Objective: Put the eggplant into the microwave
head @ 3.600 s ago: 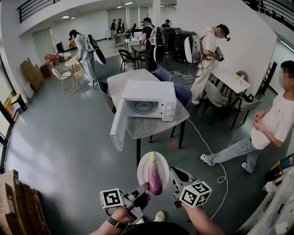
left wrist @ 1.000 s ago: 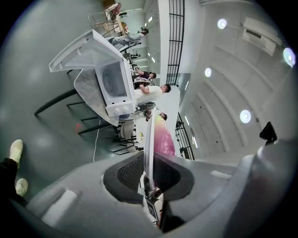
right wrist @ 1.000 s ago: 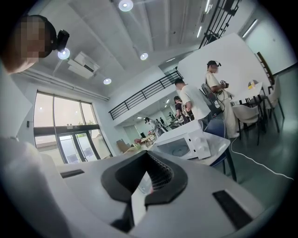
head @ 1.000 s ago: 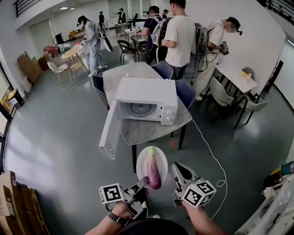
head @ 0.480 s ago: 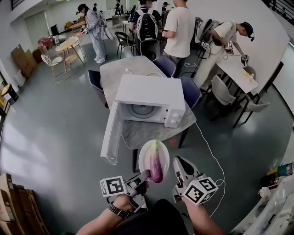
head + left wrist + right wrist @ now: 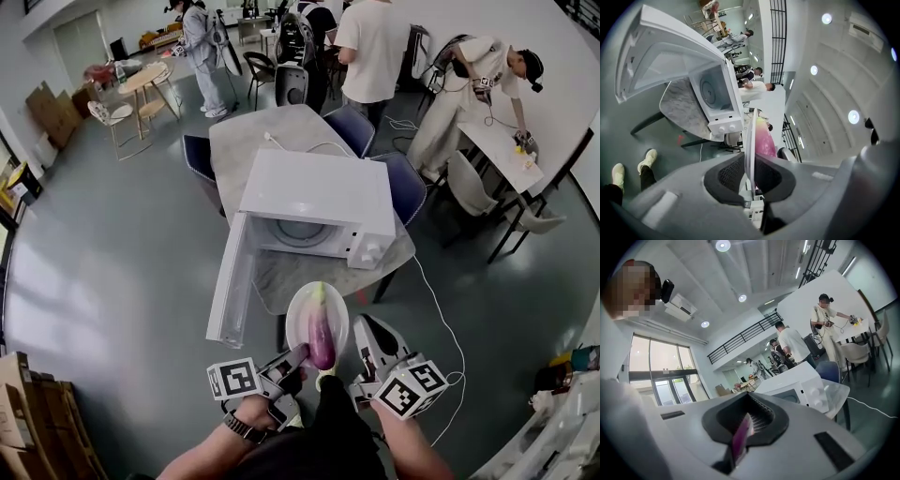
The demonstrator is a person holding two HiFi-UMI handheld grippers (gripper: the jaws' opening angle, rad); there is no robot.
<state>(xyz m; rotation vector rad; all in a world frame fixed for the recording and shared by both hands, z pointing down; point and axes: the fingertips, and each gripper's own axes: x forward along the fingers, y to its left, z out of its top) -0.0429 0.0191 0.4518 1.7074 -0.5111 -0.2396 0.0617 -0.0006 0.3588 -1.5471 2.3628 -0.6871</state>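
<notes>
Left jaws first: nearly shut, pinching the rim of the white plate. In the left gripper view my left gripper (image 6: 749, 165) has the plate (image 6: 750, 133) edge-on between its pads. The eggplant (image 6: 764, 140) is a pink-purple bulge just to the plate's right. Beyond them the microwave (image 6: 715, 91) sits on a grey table (image 6: 677, 110), its door (image 6: 651, 51) swung wide.

The head view gives me what that one can't. The eggplant lies lengthwise on the plate, green end toward the microwave, and the plate is held up in front of the open door. My right gripper (image 6: 367, 330) sits just beside the plate's right rim, with no contact that I can see.

Right gripper view: the jaws look drawn together, with a thin purple sliver at the seam I can't identify. This one catches only the microwave's knob side and people (image 6: 792, 341) standing beyond.
</notes>
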